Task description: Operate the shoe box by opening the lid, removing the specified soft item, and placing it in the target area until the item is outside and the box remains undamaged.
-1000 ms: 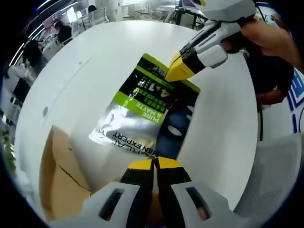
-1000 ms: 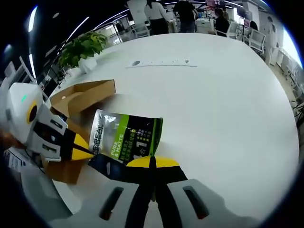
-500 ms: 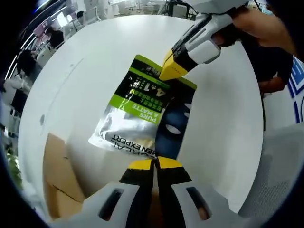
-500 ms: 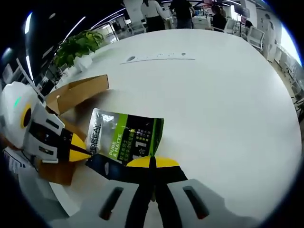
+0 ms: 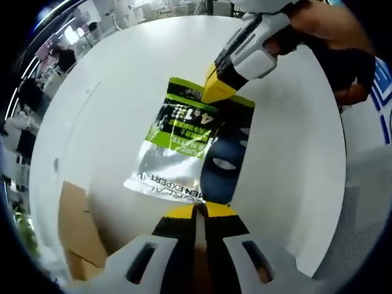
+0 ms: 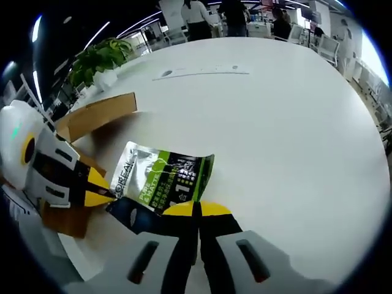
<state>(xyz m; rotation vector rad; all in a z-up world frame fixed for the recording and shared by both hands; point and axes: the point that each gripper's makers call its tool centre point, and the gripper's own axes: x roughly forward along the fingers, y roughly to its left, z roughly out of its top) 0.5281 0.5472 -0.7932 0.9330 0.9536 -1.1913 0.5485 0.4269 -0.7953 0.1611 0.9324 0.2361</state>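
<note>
A soft pouch (image 5: 184, 144), green, silver and dark blue with printed lettering, is stretched between both grippers over the white table (image 5: 122, 73). My left gripper (image 5: 197, 211) is shut on the pouch's dark near edge. My right gripper (image 5: 214, 92) comes in from the upper right, held by a hand, and is shut on the green far edge. In the right gripper view the pouch (image 6: 162, 177) runs from my right gripper (image 6: 197, 209) to the left gripper (image 6: 101, 191). The open cardboard shoe box (image 6: 98, 113) stands behind the pouch, also seen as the box (image 5: 76, 229) at lower left.
A potted plant (image 6: 101, 58) stands at the table's far left edge. A small strip with marks (image 6: 202, 72) lies on the far tabletop. People and chairs (image 6: 245, 18) are beyond the table. A wide stretch of white table (image 6: 294, 141) lies to the right of the pouch.
Both grippers keep their hold on the pouch. The box has slid toward the lower left of the left gripper view. The pouch now looks slightly buckled in the right gripper view.
</note>
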